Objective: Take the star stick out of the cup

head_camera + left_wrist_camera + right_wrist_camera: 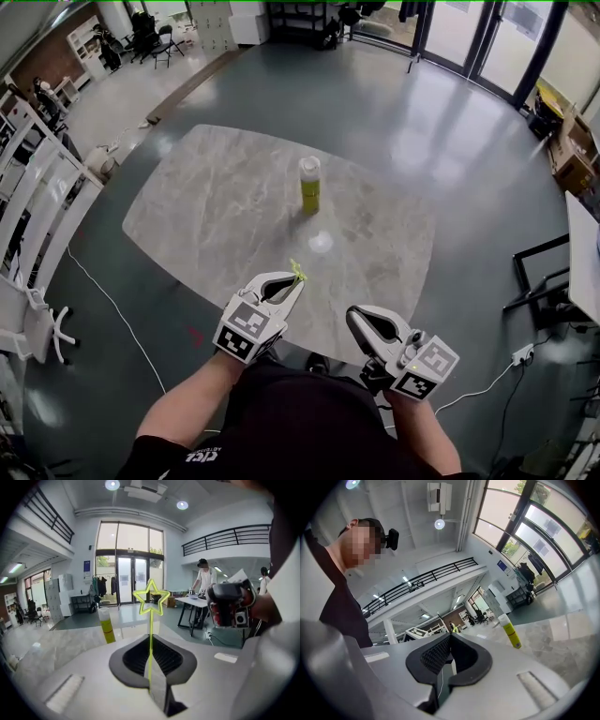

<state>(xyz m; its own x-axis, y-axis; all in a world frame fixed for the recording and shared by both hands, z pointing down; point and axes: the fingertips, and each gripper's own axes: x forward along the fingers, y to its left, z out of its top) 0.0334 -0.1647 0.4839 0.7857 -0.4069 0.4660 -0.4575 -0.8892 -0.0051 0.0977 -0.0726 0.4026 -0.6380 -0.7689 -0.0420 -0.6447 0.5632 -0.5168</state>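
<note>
The floor is the biggest thing here, dark and shiny. On it stands a grey table with a stone look.

Two claws are at the near side of the table. The left claw is squeezed tight on the stick. The right claw is closed too, with nothing in it. It is near the left claw but does not touch it.

The cup stands straight up near the middle of the table, well away from both claws. It is yellow-green with a white top.

The stick is thin and yellow-green (the same colour as the cup). It is out of the cup and not touching it. It runs up between the left claw's two jaws and pokes out past the tips. The little star on its end sits just past those tips, up in the air. In the left gripper view, the cup shows far behind the star and a bit to its left.
</note>
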